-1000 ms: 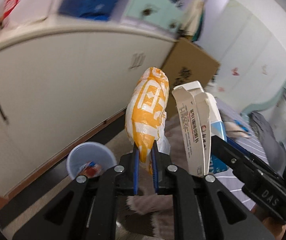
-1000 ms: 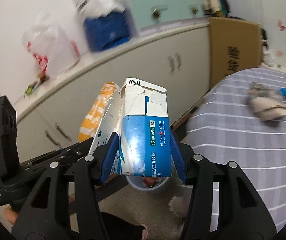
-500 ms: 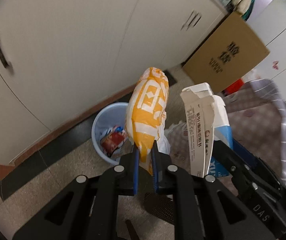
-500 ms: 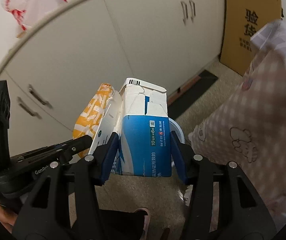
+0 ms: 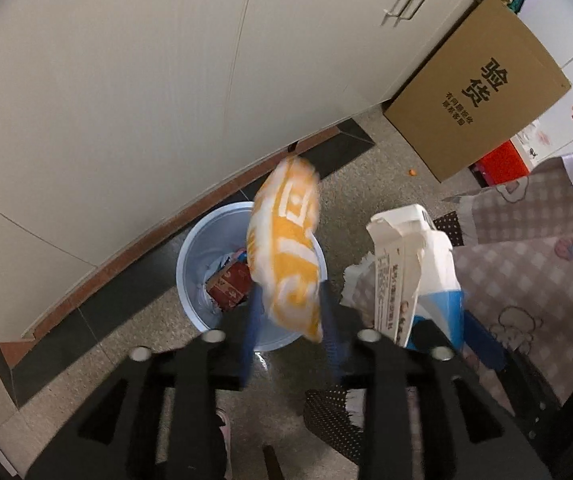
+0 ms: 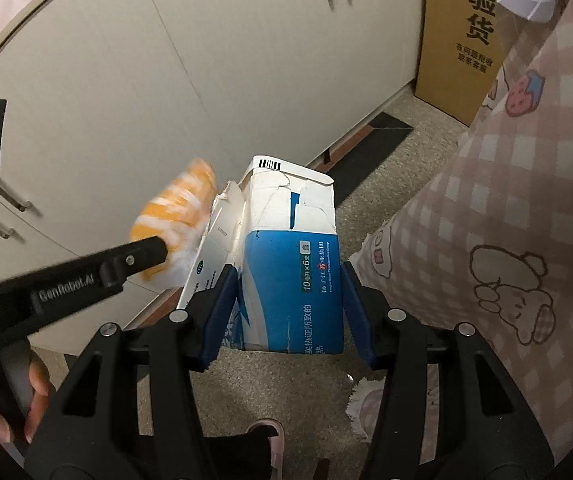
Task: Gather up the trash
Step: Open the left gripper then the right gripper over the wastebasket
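A: Your left gripper (image 5: 288, 334) had spread wide; the blurred wrapper (image 5: 284, 252) was probably dropping over the bin (image 5: 190, 264) at 12 o'clock.

B: Your right gripper (image 6: 286, 312) clamped the box (image 6: 290, 272), undumped.

"GenRobot.AI" on left tool (image 6: 142, 256)

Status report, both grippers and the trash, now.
Left gripper open, orange wrapper blurred between its fingers, above blue bin. Right gripper shut on torn carton. Nothing blocks the bin.
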Action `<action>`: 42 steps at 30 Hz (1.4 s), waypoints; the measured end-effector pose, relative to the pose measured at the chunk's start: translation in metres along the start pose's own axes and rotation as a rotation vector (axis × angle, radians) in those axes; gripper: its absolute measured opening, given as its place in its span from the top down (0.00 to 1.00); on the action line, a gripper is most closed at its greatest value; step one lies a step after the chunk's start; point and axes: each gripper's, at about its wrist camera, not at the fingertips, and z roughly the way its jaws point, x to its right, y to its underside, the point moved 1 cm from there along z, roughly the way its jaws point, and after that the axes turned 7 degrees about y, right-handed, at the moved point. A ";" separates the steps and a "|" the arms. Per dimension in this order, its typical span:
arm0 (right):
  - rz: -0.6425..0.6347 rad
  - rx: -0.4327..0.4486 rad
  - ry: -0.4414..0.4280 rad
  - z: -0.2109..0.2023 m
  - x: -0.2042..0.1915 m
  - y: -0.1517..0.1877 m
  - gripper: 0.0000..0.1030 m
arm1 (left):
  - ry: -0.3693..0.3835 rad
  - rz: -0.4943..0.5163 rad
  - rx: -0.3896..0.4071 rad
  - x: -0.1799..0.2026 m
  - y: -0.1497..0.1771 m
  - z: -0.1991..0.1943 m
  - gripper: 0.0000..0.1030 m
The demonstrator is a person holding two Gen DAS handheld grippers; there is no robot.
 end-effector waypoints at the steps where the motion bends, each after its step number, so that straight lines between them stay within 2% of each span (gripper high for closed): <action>1: -0.001 -0.003 0.001 0.002 0.000 0.000 0.50 | -0.002 -0.003 -0.004 0.000 0.000 0.001 0.62; 6: -0.005 -0.016 -0.003 0.004 -0.006 0.004 0.50 | -0.018 -0.001 -0.004 0.000 0.001 0.004 0.54; 12: -0.012 -0.025 -0.006 0.008 -0.009 0.002 0.50 | -0.027 -0.004 0.010 -0.003 0.003 -0.002 0.50; 24: -0.018 -0.028 -0.014 0.007 -0.015 0.003 0.50 | -0.022 -0.021 0.030 -0.015 0.009 -0.020 0.47; 42: -0.009 0.004 -0.031 0.011 -0.038 -0.013 0.48 | -0.103 -0.071 0.080 -0.053 0.015 -0.039 0.38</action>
